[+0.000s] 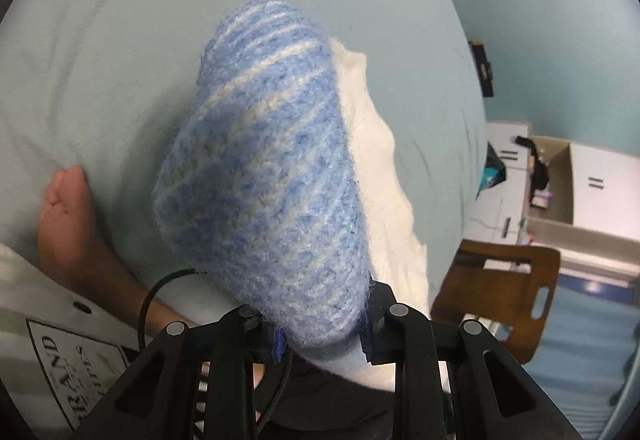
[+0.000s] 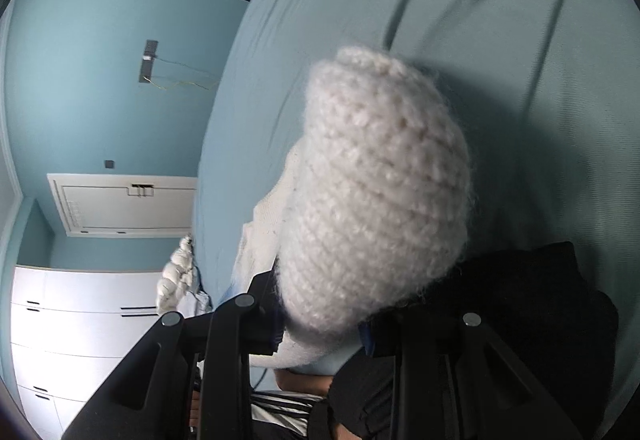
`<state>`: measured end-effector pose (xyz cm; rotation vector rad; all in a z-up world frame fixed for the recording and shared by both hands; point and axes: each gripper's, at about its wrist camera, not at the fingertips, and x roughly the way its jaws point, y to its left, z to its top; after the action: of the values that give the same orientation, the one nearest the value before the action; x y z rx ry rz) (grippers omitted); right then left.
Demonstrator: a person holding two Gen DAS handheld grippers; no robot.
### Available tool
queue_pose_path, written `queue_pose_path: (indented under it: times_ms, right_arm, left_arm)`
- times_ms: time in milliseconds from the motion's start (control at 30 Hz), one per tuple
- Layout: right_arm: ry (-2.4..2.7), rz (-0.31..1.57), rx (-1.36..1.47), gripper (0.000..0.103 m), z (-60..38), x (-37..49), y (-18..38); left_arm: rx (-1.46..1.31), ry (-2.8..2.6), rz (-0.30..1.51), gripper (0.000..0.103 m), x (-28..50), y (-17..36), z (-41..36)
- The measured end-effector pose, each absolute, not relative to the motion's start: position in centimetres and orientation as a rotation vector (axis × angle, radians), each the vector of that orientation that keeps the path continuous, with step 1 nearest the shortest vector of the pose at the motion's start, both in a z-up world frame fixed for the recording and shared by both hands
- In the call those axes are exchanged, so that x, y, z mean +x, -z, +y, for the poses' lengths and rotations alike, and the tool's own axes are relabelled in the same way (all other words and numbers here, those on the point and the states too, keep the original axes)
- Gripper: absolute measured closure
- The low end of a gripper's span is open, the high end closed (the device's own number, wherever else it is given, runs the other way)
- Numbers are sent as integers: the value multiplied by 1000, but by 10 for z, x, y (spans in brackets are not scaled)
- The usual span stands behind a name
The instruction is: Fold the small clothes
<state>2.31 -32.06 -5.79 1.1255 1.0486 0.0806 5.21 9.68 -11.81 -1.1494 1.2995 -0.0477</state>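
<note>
A fuzzy knitted garment hangs lifted above the pale blue bed sheet [image 1: 120, 40]. In the left wrist view its blue-and-white striped part [image 1: 272, 168] bulges forward out of my left gripper [image 1: 322, 336], with a plain white part [image 1: 384, 176] behind it on the right. My left gripper is shut on it and the cloth hides the fingertips. In the right wrist view the white knit part [image 2: 376, 192] bunches out of my right gripper [image 2: 322, 328], which is shut on it too. There the bed sheet [image 2: 500, 40] lies below.
A person's bare foot [image 1: 68, 216] rests on the sheet at the left. Beside the bed stand a wooden chair [image 1: 504, 292] and an open cardboard box [image 1: 552, 176]. A black garment [image 2: 540, 312] lies by the right gripper. White drawers [image 2: 80, 320] line the wall.
</note>
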Motion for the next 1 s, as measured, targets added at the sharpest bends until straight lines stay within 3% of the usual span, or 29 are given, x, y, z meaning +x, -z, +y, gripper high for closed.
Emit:
queue_pose_path:
  times_ms: [167, 267, 333, 367, 400, 533, 667, 733, 900, 967, 1000]
  right_arm:
    - [-46, 1110, 1229, 71, -328, 46, 51]
    - [-50, 1003, 1300, 53, -340, 72, 38]
    - [0, 866, 1296, 39, -352, 94, 28]
    - [5, 792, 1269, 19, -356, 105, 25]
    - [-11, 691, 1203, 12, -359, 128, 28]
    - [13, 841, 1120, 21, -354, 172, 71]
    - [41, 726, 919, 21, -337, 148, 74]
    - [220, 796, 743, 21, -331, 141, 80]
    - [219, 844, 797, 21, -353, 133, 96]
    - [182, 913, 776, 22, -346, 166, 102]
    - [135, 959, 785, 29, -343, 187, 109]
  left_arm:
    - [-1182, 25, 1351, 70, 88, 98, 110]
    - [-1221, 18, 1257, 60, 147, 90, 107]
    - [-1192, 50, 1111, 25, 194, 91, 111]
    - [-1153, 34, 1011, 19, 208, 88, 115]
    - [-1038, -23, 941, 19, 218, 83, 119]
    - [-640, -207, 948, 14, 221, 74, 102]
    - [-370, -95, 1185, 14, 233, 99, 73]
    - [-277, -71, 1252, 14, 240, 114, 62]
    - [-177, -31, 1337, 14, 252, 148, 51]
    - [-221, -4, 1326, 28, 257, 153, 53]
    - [-278, 48, 1313, 62, 257, 153, 55]
